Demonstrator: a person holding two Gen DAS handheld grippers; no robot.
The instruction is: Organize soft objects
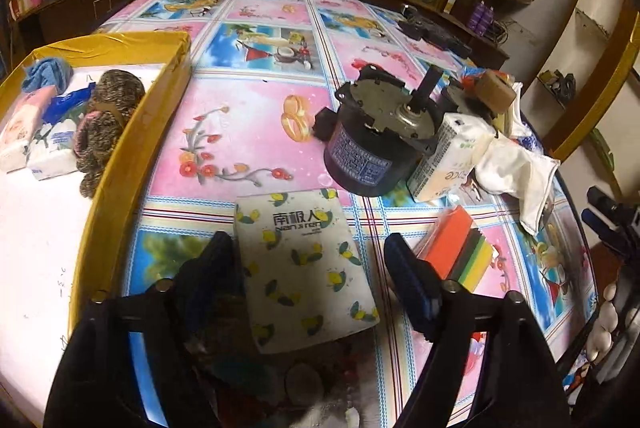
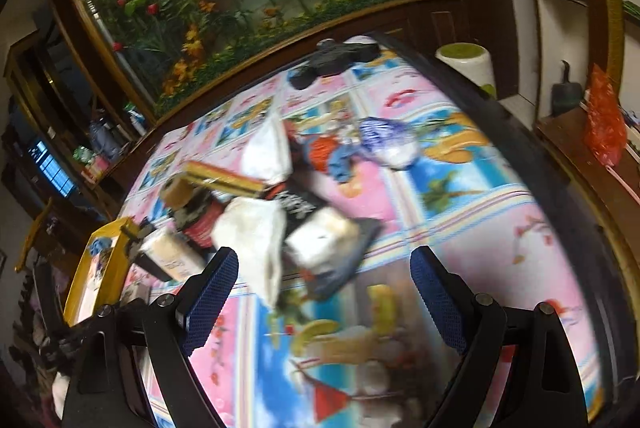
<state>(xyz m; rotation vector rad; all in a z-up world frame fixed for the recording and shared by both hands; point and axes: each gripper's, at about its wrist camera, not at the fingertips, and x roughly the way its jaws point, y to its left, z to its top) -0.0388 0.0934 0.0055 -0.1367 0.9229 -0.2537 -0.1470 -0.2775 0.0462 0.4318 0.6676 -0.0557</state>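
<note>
My left gripper (image 1: 310, 260) is open, its jaws on either side of a white tissue pack with lemon print (image 1: 304, 268) lying flat on the table. The yellow-rimmed box (image 1: 116, 156) at the left holds tissue packs (image 1: 36, 136), a blue cloth (image 1: 46, 72) and a brown knitted item (image 1: 106, 120). A stack of coloured sponges (image 1: 460, 248) lies right of the jaws. A white cloth pouch (image 1: 516, 172) and another tissue pack (image 1: 448, 156) lie at the right. My right gripper (image 2: 324, 296) is open and empty above the table, near a white cloth (image 2: 256, 236); this view is blurred.
A black motor (image 1: 368, 136) stands mid-table beside a brown block (image 1: 494, 90). A black device (image 1: 432, 30) lies at the far edge. The right wrist view shows a jumbled pile with a blue-white bag (image 2: 386, 140) and a green-topped stool (image 2: 466, 62) beyond the table.
</note>
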